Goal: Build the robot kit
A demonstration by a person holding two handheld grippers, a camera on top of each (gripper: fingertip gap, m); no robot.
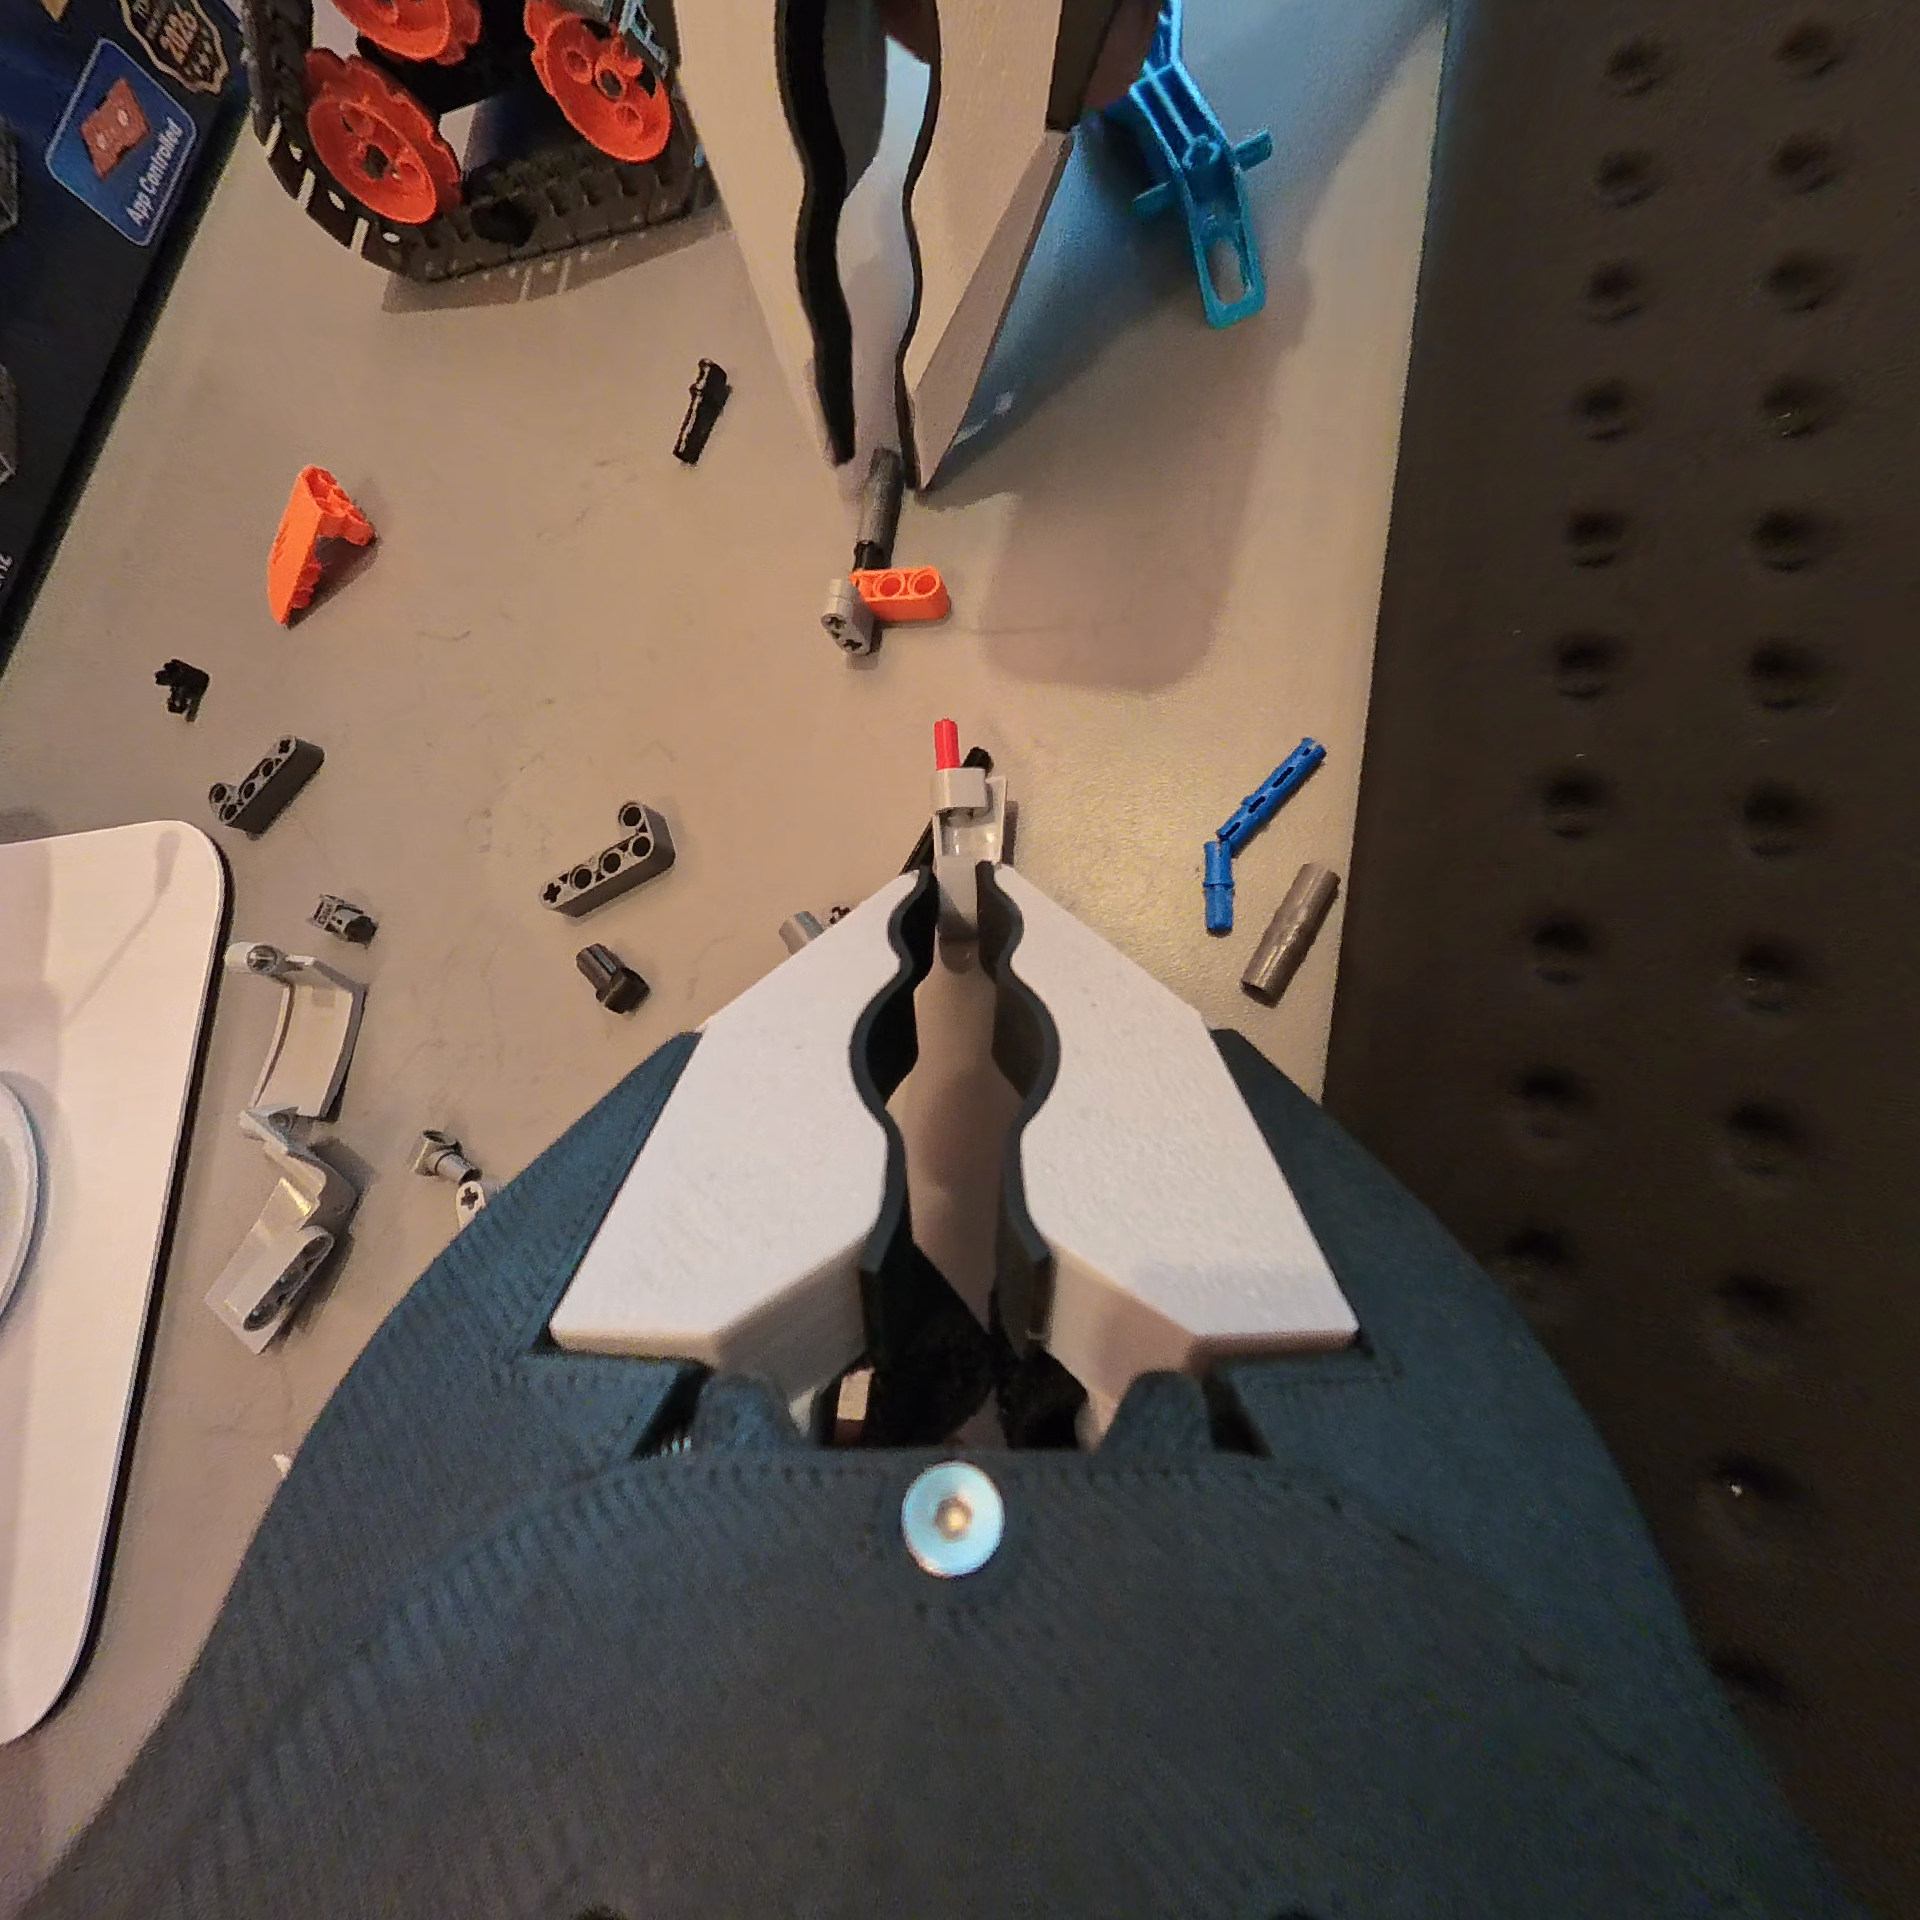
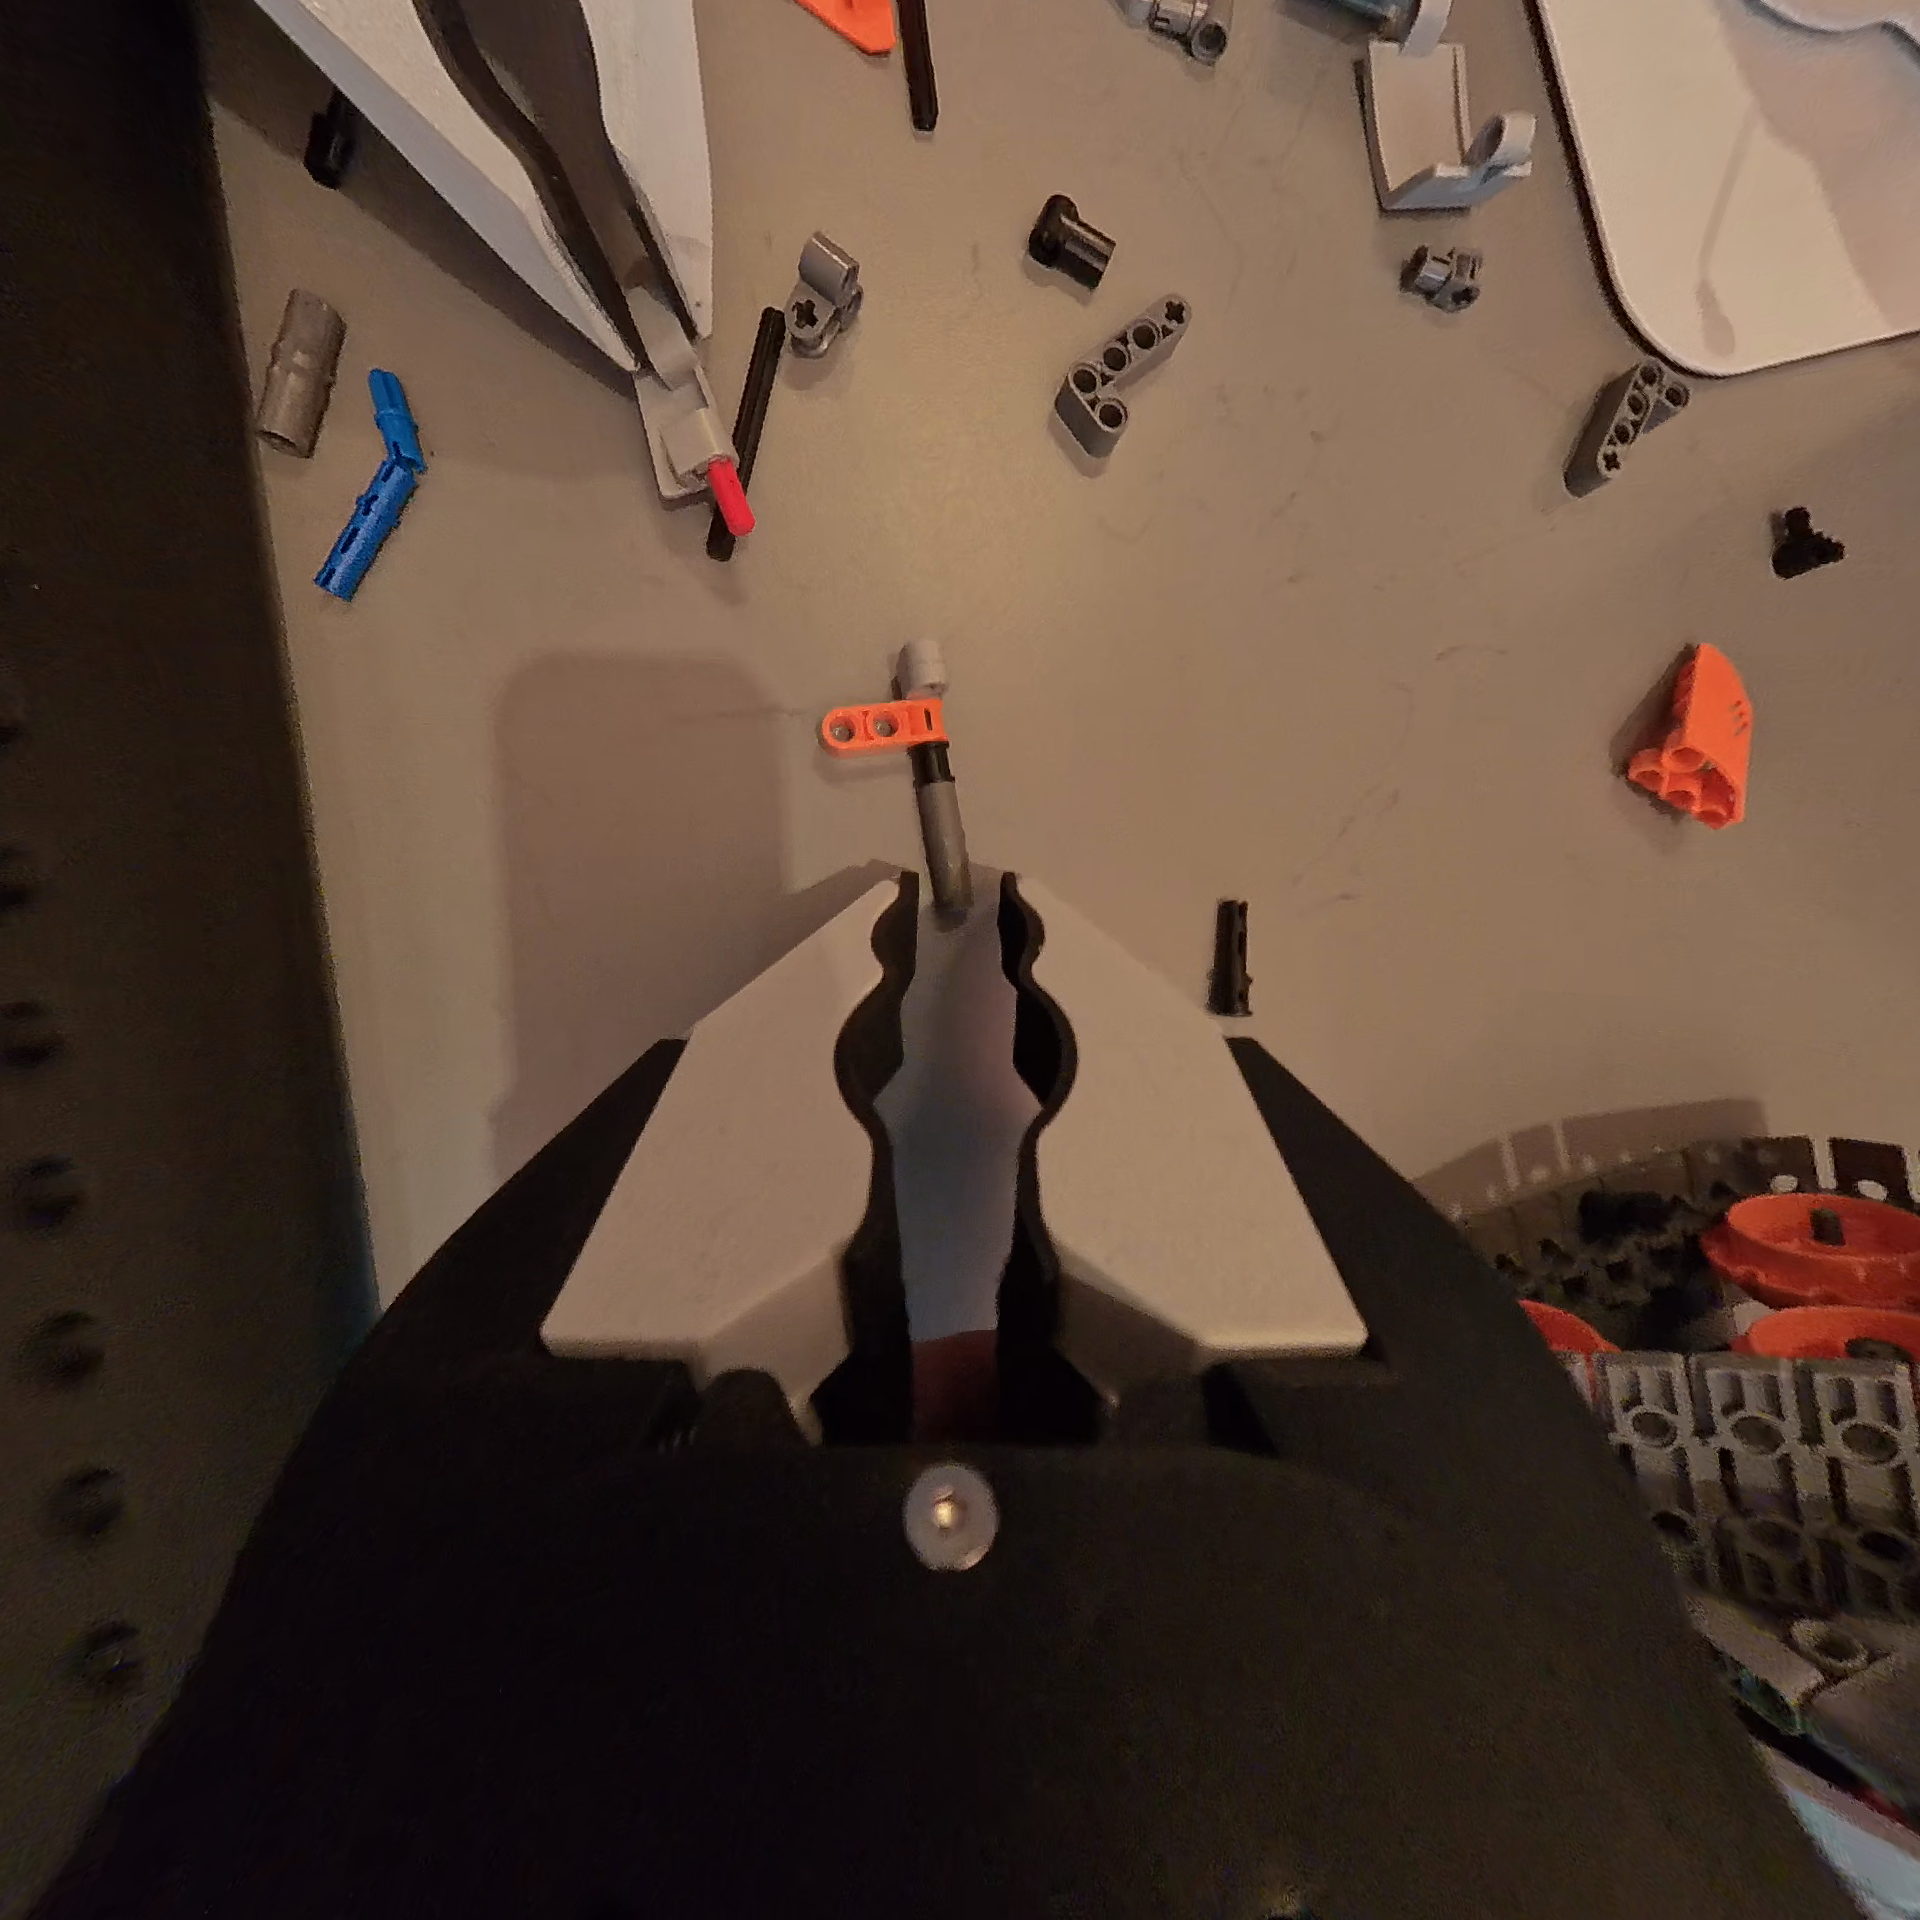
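Note:
My left gripper is shut on a small grey connector piece with a red pin sticking out of its far end. It is held just above the grey table. My right gripper is shut on a grey sleeve on a black axle. The axle carries an orange two-hole beam and a light grey end connector. The two grippers face each other tip to tip, a short gap apart. Each shows in the other's view: the right one and the left one.
Loose parts lie scattered: a grey L-beam, an orange wedge, blue pins, a grey tube, black pins. A tracked model with orange wheels stands far left. A white tray lies left, and a dark perforated panel borders the table. The tips of one gripper are about 10 cm away from the tips of the other.

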